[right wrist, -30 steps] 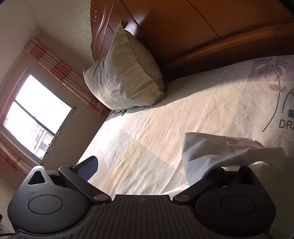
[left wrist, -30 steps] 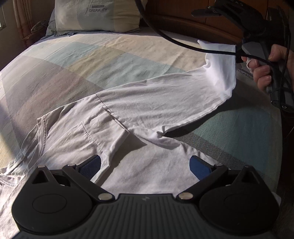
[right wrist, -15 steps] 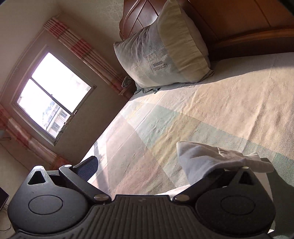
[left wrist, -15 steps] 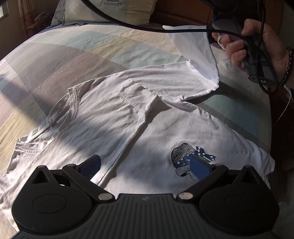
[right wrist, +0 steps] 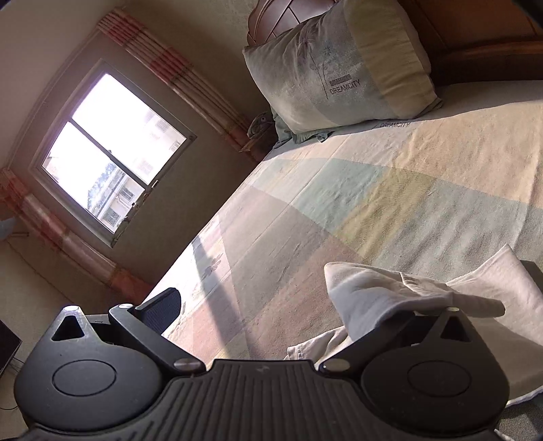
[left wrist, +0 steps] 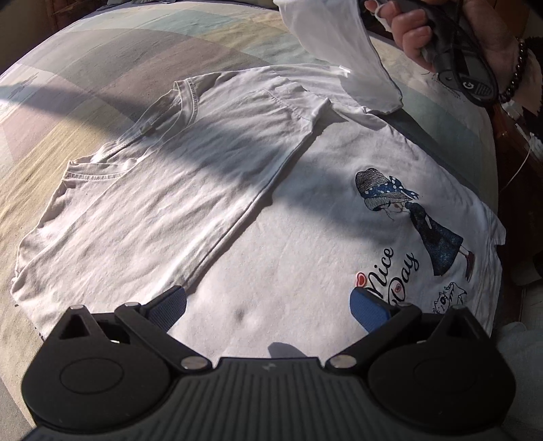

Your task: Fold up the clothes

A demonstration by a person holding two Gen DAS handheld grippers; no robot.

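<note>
A white T-shirt [left wrist: 210,203] lies spread on the bed, its left side folded over the middle. A girl print and the words "Nice Day" [left wrist: 390,271] show on its near right part. My left gripper [left wrist: 268,305] hovers open over the shirt's near edge, nothing between its blue pads. At the top right a hand [left wrist: 417,30] holds the right gripper's handle [left wrist: 471,81], and the shirt's right sleeve [left wrist: 349,51] hangs lifted from it. In the right wrist view my right gripper [right wrist: 288,305] stands wide open, with the white cloth [right wrist: 400,298] draped over its right finger.
The bed has a pastel checked cover [left wrist: 101,61] and a pillow [right wrist: 336,64] against a wooden headboard [right wrist: 475,30]. A window [right wrist: 112,152] with striped curtains is on the far wall. The bed's right edge [left wrist: 492,176] drops off beside the shirt.
The left gripper has drawn back, so the whole shirt and its print now show. The right gripper has carried the lifted sleeve leftward over the shirt, its view swinging toward the window.
</note>
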